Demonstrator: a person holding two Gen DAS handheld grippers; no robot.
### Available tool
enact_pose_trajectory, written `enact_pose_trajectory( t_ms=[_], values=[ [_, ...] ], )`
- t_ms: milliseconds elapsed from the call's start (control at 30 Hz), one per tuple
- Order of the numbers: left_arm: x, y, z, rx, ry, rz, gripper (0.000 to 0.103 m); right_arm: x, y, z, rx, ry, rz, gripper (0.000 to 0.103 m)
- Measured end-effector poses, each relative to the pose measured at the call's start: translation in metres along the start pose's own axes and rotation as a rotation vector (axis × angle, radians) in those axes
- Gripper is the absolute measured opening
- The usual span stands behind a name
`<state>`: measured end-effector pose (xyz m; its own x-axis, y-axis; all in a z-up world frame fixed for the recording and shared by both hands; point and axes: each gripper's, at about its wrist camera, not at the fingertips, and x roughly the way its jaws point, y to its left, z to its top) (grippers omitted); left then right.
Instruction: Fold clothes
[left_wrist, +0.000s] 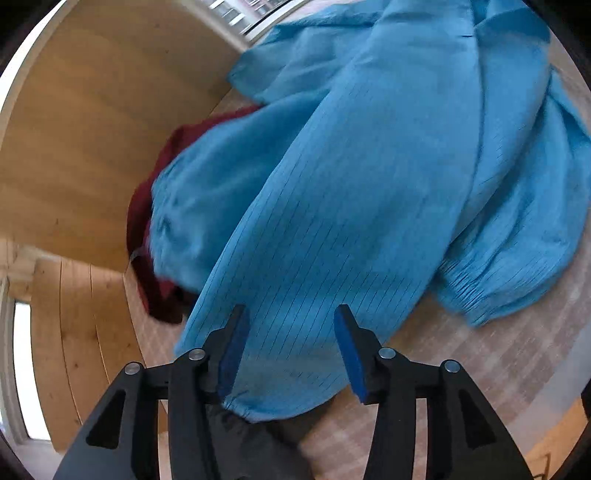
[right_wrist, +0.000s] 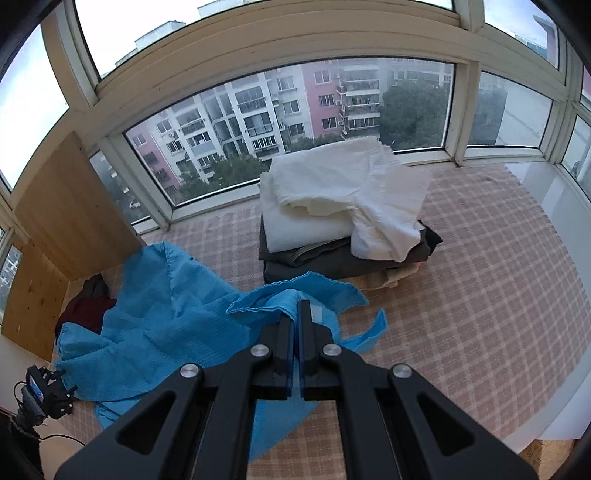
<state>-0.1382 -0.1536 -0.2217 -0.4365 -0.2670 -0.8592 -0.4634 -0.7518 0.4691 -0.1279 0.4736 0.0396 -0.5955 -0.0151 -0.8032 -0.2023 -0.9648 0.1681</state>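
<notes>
- Blue, thin and finely striped, the garment (right_wrist: 159, 325) lies crumpled on the checked mat (right_wrist: 480, 295), spread from the wooden panel (right_wrist: 66, 206) at the left toward the middle, with gathered cuffs and a wavy hem.
- The right gripper (right_wrist: 297, 314) is clenched on a fold of its near edge, the cloth pinched between the pads.
- The left gripper (left_wrist: 291, 332) hangs over a long sleeve with its jaws parted, nothing pressed between them.
- Only the right view shows the window (right_wrist: 288, 122) and the stack (right_wrist: 343, 221) of folded white and dark clothes on the far mat.
- Only the left view shows the stripes clearly; the dark red cloth (left_wrist: 147, 206) tucked under the garment's left side appears in both.
</notes>
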Motion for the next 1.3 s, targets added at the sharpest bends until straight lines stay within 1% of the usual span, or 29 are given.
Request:
enact_pose_trajectory(
  t_ms=[67,133,200,267,333,433,500,567,600,667,733,800,867,933,1000,1033,1067,1100,1133,1167,1233,1267,1300],
  values=[
    [-0.005,0.022,-0.009,-0.092,-0.03,-0.046,0.048,0.001,0.007,-0.001,-0.014,0.009,-0.004,0.001],
    [-0.01,0.045,-0.015,-0.134,-0.049,-0.061,0.048,0.002,0.012,0.001,-0.02,0.013,-0.003,0.001],
    [-0.015,0.069,-0.021,-0.17,-0.066,-0.072,0.056,0.003,0.017,0.003,-0.026,0.014,-0.002,0.001],
    [-0.008,0.081,-0.021,-0.159,-0.068,-0.102,0.058,0.004,0.023,0.005,-0.028,0.014,0.005,0.001],
    [0.004,0.084,-0.019,-0.122,-0.041,-0.122,0.059,0.005,0.031,0.006,-0.038,0.015,0.013,0.001],
    [0.026,0.075,-0.016,-0.07,-0.004,-0.168,0.059,0.006,0.042,0.004,-0.058,0.022,0.019,0.001],
    [0.039,0.071,-0.012,-0.048,0.021,-0.212,0.058,0.006,0.045,0.004,-0.062,0.021,0.018,0.001],
    [0.052,0.064,-0.012,-0.033,0.058,-0.246,0.029,0.004,0.044,0.004,-0.059,0.019,0.017,0.001],
    [0.056,0.062,-0.012,-0.03,0.075,-0.259,0.002,0.004,0.044,0.004,-0.058,0.018,0.016,0.001],
    [0.054,0.059,-0.014,-0.038,0.076,-0.276,0.002,0.001,0.042,0.004,-0.054,0.016,0.014,0.001],
    [0.038,0.063,-0.013,-0.066,0.045,-0.301,0.002,-0.002,0.039,0.003,-0.047,0.012,0.011,0.001],
    [0.012,0.073,-0.006,-0.086,-0.003,-0.263,0.002,-0.008,0.032,0.001,-0.031,-0.003,0.002,0.001],
    [-0.013,0.091,0.008,-0.091,-0.062,-0.201,0.002,-0.013,0.024,-0.002,-0.012,-0.014,-0.011,0.001],
    [-0.034,0.116,0.03,-0.088,-0.124,-0.139,0.002,-0.019,0.012,-0.005,0.019,-0.028,-0.024,0.001],
    [-0.046,0.136,0.053,-0.092,-0.145,-0.099,0.002,-0.024,0.001,-0.008,0.046,-0.034,-0.034,0.001],
    [-0.04,0.146,0.067,-0.085,-0.152,-0.078,0.003,-0.026,-0.004,-0.01,0.057,-0.036,-0.039,0.001],
    [-0.03,0.157,0.08,-0.076,-0.158,-0.056,0.01,-0.027,-0.008,-0.012,0.066,-0.036,-0.046,0.001],
    [-0.014,0.165,0.096,-0.063,-0.139,-0.033,0.03,-0.027,-0.011,-0.014,0.073,-0.035,-0.052,0.001],
    [0.005,0.17,0.109,-0.055,-0.099,-0.016,0.063,-0.027,-0.014,-0.016,0.08,-0.033,-0.058,0.001],
    [0.01,0.166,0.113,-0.049,-0.068,0.0,0.069,-0.028,-0.017,-0.018,0.087,-0.032,-0.062,0.001],
    [0.035,0.167,0.124,-0.022,-0.016,0.06,0.067,-0.027,-0.016,-0.021,0.089,-0.027,-0.065,0.001],
    [0.041,0.167,0.126,-0.018,-0.003,0.078,0.066,-0.027,-0.015,-0.022,0.087,-0.025,-0.065,0.001],
    [0.041,0.163,0.126,-0.018,-0.007,0.071,0.064,-0.027,-0.013,-0.022,0.081,-0.023,-0.065,0.001]
  ],
)
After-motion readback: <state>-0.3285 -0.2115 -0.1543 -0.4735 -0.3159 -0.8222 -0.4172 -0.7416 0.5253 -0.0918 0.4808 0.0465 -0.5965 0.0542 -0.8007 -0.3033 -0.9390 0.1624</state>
